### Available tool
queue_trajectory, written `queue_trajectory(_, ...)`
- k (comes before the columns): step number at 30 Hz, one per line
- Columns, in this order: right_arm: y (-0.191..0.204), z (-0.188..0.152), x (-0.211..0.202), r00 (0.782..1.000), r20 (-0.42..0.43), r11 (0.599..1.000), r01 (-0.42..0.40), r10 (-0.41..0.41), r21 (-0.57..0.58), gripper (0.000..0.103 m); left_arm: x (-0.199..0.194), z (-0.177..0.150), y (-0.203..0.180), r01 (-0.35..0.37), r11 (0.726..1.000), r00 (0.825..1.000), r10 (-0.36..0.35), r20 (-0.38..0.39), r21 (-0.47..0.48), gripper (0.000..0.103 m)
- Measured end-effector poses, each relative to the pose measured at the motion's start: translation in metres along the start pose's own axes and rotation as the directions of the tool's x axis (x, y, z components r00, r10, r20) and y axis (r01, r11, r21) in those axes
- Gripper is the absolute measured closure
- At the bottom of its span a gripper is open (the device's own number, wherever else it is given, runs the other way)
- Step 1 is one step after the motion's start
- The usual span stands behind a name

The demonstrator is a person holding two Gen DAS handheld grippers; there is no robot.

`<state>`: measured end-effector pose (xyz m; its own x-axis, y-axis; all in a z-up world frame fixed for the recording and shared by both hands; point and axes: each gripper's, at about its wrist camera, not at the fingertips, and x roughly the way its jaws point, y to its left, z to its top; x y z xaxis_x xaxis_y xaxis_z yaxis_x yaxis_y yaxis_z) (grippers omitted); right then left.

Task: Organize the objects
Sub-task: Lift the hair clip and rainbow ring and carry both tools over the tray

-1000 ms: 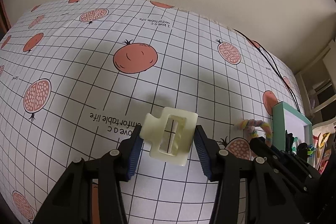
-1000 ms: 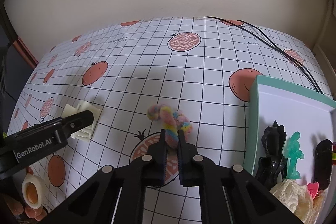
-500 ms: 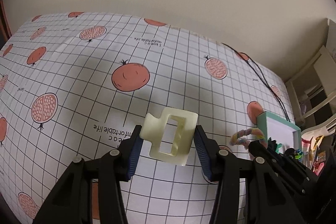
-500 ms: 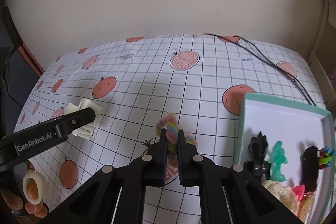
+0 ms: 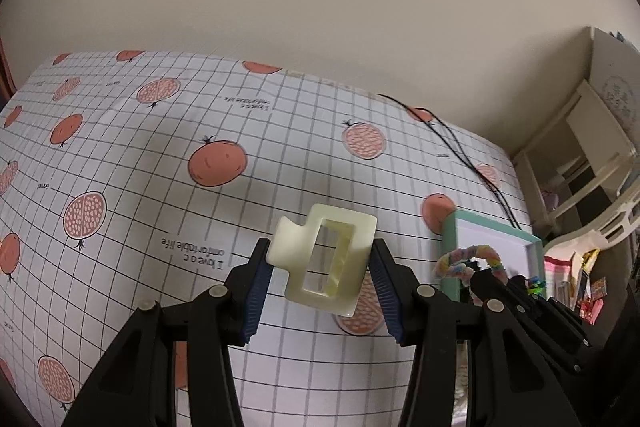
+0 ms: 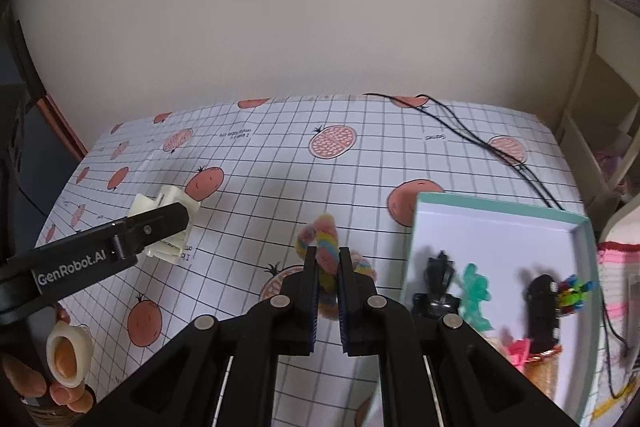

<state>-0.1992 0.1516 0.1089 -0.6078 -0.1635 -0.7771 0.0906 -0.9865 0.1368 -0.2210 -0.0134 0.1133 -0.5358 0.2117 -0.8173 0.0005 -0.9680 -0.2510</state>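
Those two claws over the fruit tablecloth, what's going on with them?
A person is tidying hair accessories with a handheld claw in each hand. The left claw is shut on a cream hair clip, held up off the tablecloth. The right claw is shut on a pastel scrunchie, also lifted. The teal-rimmed tray to the right already holds several clips, so both pieces probably go there next.

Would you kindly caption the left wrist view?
Left gripper holds a cream hair claw clip above the pomegranate-print tablecloth.
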Motion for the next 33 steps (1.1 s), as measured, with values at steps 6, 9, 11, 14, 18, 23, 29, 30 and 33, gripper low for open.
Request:
queue_trajectory(6, -0.018, -0.004, -0.020, 0.999, 0.012, 0.999, 0.035, -0.035, 0.006, 0.094, -0.011, -0.004, -0.025, 0.022, 0.999, 1.000, -0.022, 0.008, 0.032, 0.052)
queue_trajectory(9, -0.031, -0.006, -0.029, 0.998, 0.018, 0.998, 0.057, -0.057, 0.009, 0.095, -0.016, -0.006, -0.038, 0.032, 0.998, 0.999, -0.033, 0.013, 0.052, 0.052)
queue_trajectory(11, -0.043, -0.007, -0.034, 0.998, 0.020, 0.998, 0.066, -0.066, 0.020, 0.095, -0.019, -0.008, -0.047, 0.039, 0.997, 0.999, -0.040, 0.016, 0.066, 0.052)
queue_trajectory(14, -0.059, -0.009, -0.040, 0.997, 0.021, 0.996, 0.079, -0.080, 0.039, 0.095, -0.020, -0.009, -0.061, 0.051, 0.995, 0.998, -0.053, 0.016, 0.085, 0.052)
queue_trajectory(18, -0.079, -0.011, -0.044, 0.995, 0.020, 0.993, 0.095, -0.097, 0.064, 0.094, -0.018, -0.014, -0.081, 0.082, 0.991, 0.997, -0.083, 0.004, 0.103, 0.052)
queue_trajectory(23, -0.098, -0.014, -0.049, 0.993, 0.017, 0.991, 0.111, -0.113, 0.079, 0.094, -0.013, -0.020, -0.107, 0.099, 0.986, 0.995, -0.098, -0.013, 0.137, 0.052)
queue_trajectory(29, -0.120, -0.016, -0.053, 0.991, 0.009, 0.986, 0.130, -0.132, 0.109, 0.094, -0.003, -0.032, -0.138, 0.100, 0.975, 0.995, -0.093, -0.040, 0.201, 0.052)
queue_trajectory(30, -0.123, -0.017, -0.054, 0.991, 0.005, 0.985, 0.134, -0.135, 0.111, 0.094, -0.002, -0.035, -0.142, 0.099, 0.972, 0.995, -0.092, -0.044, 0.213, 0.052)
queue_trajectory(33, -0.131, -0.019, -0.055, 0.990, -0.003, 0.983, 0.143, -0.144, 0.116, 0.094, 0.003, -0.043, -0.155, 0.098, 0.965, 0.995, -0.086, -0.059, 0.242, 0.052)
